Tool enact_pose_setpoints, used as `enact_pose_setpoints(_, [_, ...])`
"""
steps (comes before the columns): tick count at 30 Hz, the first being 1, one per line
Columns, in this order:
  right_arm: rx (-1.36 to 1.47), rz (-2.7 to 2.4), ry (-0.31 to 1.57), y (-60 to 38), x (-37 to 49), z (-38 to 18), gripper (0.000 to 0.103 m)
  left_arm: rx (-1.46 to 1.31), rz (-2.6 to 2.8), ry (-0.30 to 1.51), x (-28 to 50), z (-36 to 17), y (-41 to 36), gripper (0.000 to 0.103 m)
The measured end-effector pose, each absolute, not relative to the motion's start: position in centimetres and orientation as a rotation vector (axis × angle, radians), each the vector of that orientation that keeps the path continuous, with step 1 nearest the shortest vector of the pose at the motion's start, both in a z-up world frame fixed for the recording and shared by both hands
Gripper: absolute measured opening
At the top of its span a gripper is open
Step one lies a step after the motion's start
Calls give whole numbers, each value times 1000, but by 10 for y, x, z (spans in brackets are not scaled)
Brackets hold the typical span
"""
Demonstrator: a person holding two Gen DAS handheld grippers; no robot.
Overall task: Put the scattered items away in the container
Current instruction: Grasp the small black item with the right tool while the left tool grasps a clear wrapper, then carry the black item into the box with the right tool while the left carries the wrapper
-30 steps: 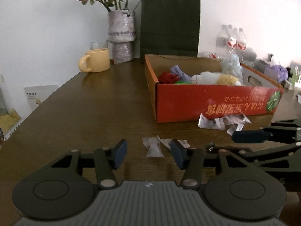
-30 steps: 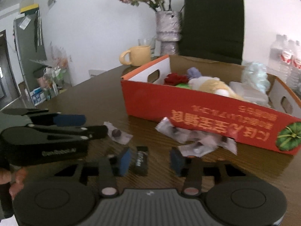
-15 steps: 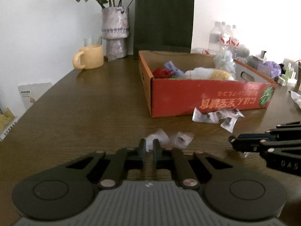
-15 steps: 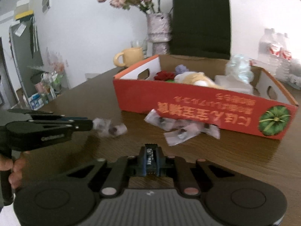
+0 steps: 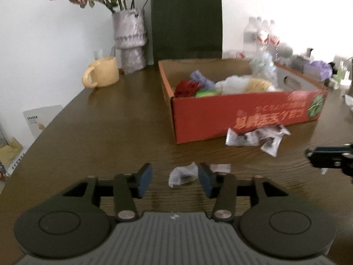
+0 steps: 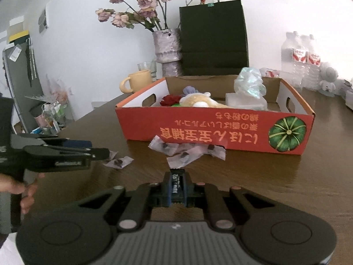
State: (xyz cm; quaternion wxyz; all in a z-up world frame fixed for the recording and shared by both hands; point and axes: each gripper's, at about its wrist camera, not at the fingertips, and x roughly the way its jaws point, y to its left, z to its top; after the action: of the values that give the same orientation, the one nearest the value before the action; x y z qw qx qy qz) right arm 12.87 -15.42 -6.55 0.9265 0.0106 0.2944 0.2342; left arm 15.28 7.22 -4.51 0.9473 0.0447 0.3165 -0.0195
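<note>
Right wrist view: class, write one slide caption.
Right gripper shut on a small dark packet, facing the red box.

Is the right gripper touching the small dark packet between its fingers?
Touching. In the right wrist view the right gripper has its blue pads pressed on both sides of the small dark packet, with no gap visible, above the table.

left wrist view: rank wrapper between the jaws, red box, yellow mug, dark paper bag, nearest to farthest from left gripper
Measured from the left gripper, whose jaws are opening:
1. Wrapper, lying on the table between the pads, nearer the right one.
2. Red box, ahead and to the right.
3. Yellow mug, far back on the left.
4. Dark paper bag, behind the box at the wall.
</note>
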Motion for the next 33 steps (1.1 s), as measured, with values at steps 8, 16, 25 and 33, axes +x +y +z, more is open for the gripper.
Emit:
enact_pose_setpoints(8, [46, 470, 614, -159, 134, -70, 9, 53, -69, 662, 158, -52, 76, 17])
enact_pose_setpoints(16, [55, 467, 606, -162, 132, -68, 9, 13, -67, 617, 141, -42, 80, 17])
enact_pose_setpoints(25, [64, 426, 490, -181, 147, -29, 9, 3, -130, 439, 126, 18, 70, 17])
enact_pose_setpoints(33, [62, 334, 399, -195, 219, 4, 9, -10, -177, 417, 201, 46, 34, 17])
